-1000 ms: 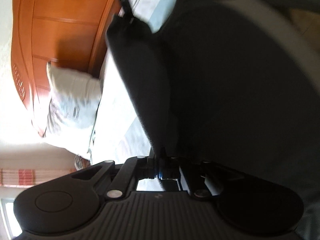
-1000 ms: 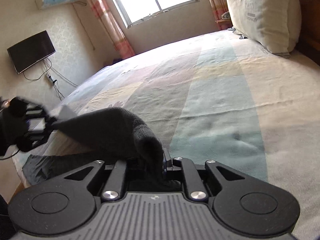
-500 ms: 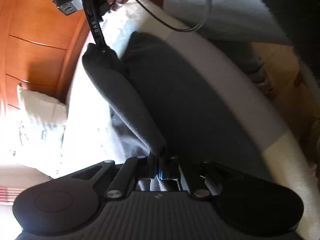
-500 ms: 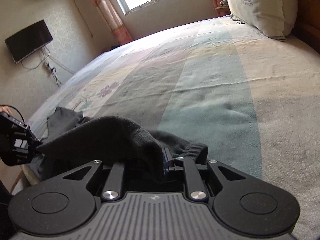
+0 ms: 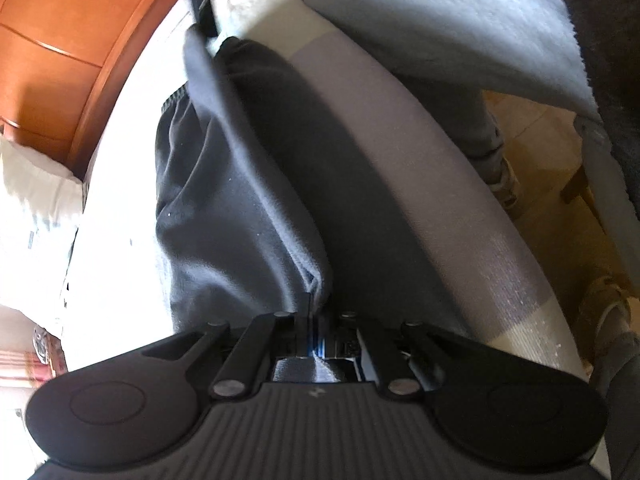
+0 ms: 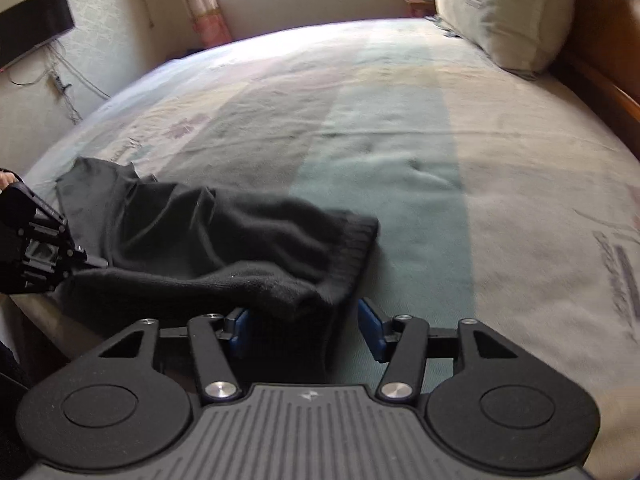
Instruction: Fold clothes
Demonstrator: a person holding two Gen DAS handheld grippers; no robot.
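A dark knitted garment (image 6: 248,240) lies bunched near the bed's near left edge, its ribbed hem (image 6: 352,252) pointing right. My right gripper (image 6: 304,328) is open, its blue pads (image 6: 370,330) standing either side of a fold of the cloth. At the left edge, my left gripper (image 6: 86,260) pinches the garment's other end. In the left wrist view that gripper (image 5: 314,304) is shut on a folded edge of the garment (image 5: 224,200), which stretches away to the right gripper's fingers (image 5: 200,4).
The striped bedspread (image 6: 400,140) spreads far and right. A pillow (image 6: 504,12) leans on the wooden headboard (image 6: 600,80). A wall TV (image 6: 32,28) hangs at left. A person's grey trouser legs (image 5: 440,40) and shoe (image 5: 504,184) stand beside the bed.
My right gripper has opened and let go of the garment, which has come down onto the bed. The left gripper still holds its end and has lowered.
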